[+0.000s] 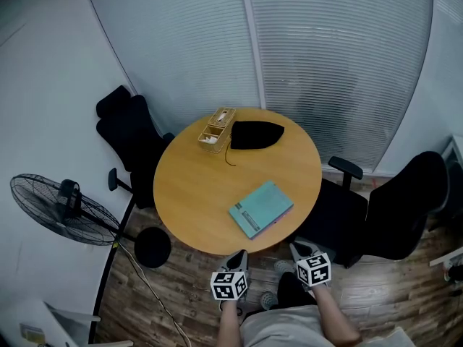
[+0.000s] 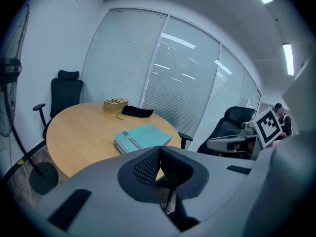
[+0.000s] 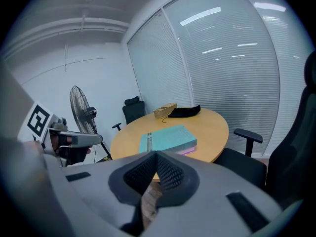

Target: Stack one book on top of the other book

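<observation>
Both grippers hung clenched and empty just off the near edge of the round table (image 1: 192,186). The left gripper (image 1: 241,255) and the right gripper (image 1: 296,249) sat side by side, each with its jaws pressed together on nothing. The teal book (image 1: 261,207) lay on top of a second book (image 3: 191,151). This stack sat close to the near-right rim, well apart from the wicker box (image 1: 217,130) and black pouch (image 1: 255,134) at the far edge. Bare wood lay open left of the stack and between it and the box. A black chair (image 1: 129,132) crowded the far-left rim and another chair (image 1: 398,208) the right, while a floor fan (image 1: 58,208) stood off to the left. Only a thin pinkish edge of the lower book showed, and the person's arms were cut off at the bottom of the head view.
</observation>
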`<state>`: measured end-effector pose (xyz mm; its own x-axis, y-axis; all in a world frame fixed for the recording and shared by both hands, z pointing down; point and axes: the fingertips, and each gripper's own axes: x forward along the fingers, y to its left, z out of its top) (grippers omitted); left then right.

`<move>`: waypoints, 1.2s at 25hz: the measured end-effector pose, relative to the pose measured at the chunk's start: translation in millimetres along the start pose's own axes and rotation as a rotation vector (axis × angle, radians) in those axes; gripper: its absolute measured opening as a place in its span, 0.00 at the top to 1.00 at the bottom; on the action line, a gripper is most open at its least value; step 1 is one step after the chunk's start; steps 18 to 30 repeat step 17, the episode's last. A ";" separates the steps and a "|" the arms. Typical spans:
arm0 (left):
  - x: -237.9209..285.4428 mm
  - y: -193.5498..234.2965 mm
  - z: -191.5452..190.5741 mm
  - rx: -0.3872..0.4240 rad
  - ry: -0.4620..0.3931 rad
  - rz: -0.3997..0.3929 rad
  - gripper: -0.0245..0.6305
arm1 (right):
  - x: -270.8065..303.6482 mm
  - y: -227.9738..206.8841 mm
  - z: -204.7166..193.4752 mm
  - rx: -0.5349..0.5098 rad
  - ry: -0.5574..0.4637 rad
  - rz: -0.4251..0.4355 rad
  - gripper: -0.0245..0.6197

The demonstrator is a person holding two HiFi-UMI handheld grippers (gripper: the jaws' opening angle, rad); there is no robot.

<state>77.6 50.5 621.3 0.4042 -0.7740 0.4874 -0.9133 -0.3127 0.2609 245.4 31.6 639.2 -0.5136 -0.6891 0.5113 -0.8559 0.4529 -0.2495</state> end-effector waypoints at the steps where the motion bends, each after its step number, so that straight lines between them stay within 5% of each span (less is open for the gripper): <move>1: -0.1 -0.1 0.3 0.005 0.002 0.003 0.92 | 0.0 -0.8 0.5 0.002 -0.001 0.000 0.93; 30: 8.3 1.9 7.7 0.031 0.001 0.001 0.92 | 7.6 -4.1 7.4 0.001 -0.012 -0.001 0.93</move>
